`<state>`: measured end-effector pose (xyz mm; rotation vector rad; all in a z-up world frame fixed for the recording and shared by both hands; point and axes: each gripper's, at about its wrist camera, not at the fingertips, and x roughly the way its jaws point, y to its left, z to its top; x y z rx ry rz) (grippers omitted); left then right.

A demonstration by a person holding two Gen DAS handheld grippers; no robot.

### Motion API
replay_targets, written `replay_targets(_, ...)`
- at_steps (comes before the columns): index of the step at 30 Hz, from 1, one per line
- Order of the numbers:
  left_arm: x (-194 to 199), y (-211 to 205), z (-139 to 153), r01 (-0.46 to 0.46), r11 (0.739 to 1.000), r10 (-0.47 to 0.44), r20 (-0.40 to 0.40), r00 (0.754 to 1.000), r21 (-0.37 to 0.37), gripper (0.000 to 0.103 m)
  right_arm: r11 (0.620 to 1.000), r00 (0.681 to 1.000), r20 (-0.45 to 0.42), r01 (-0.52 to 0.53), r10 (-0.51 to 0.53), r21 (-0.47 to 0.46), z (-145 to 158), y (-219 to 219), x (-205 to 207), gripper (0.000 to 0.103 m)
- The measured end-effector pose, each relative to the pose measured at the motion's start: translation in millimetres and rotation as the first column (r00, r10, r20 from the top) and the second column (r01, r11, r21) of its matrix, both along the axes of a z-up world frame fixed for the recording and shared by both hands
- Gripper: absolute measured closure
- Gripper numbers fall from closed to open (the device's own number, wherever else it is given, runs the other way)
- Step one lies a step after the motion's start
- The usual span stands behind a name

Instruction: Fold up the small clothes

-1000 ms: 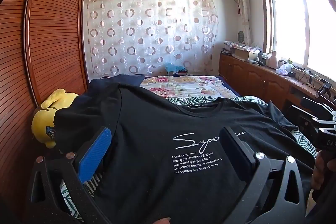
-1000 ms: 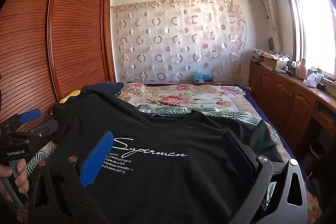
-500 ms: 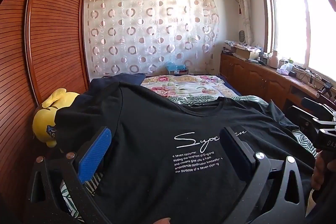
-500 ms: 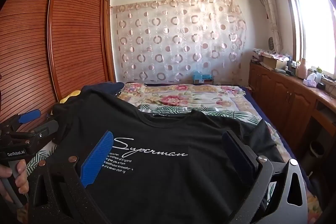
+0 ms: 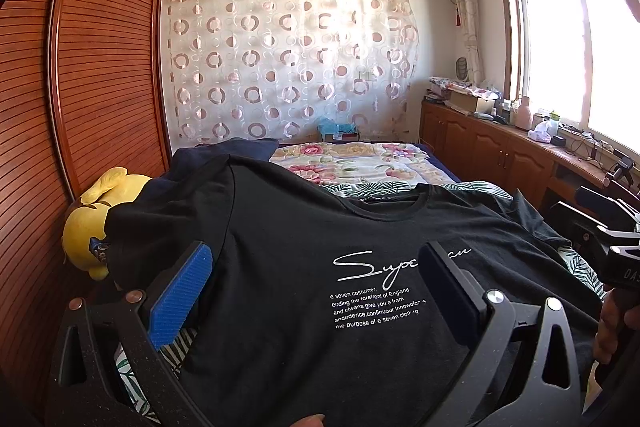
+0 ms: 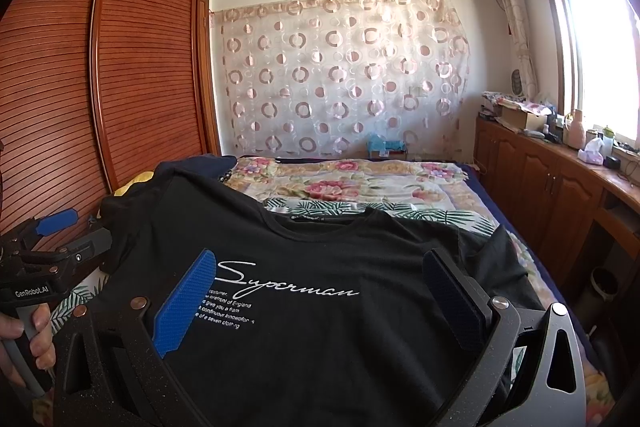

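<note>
T-shirt [image 5: 304, 267] lies flat, print up, on the bed [image 5: 360, 163], collar toward the far edge, hem toward both grippers. Left gripper [image 5: 316, 291] and right gripper [image 6: 320, 291] hover spread wide, holding nothing, over the near hem; left is closer to the left sleeve.

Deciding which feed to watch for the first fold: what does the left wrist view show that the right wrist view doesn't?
Left wrist only: nearly all of the yellow plush beside the shirt's sleeve, and the print cut off by a finger. Right wrist only: the full "Superman" print, the floor right of the bed, and the left gripper in a hand. Both: the black shirt spread flat front-up on the bed, jaws open, nothing held.
</note>
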<state>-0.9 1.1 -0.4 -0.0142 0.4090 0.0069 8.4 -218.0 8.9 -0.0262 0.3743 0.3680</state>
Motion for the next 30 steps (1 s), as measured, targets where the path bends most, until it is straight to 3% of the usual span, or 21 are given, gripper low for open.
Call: replay_targets(30, 0.6, 0.8, -0.9, -0.001, 1.0, 0.001, 0.001, 1.0, 0.001, 0.0, 1.0, 1.0, 0.002, 0.001, -0.001, 0.001, -1.7, 0.5, -0.7, 0.0)
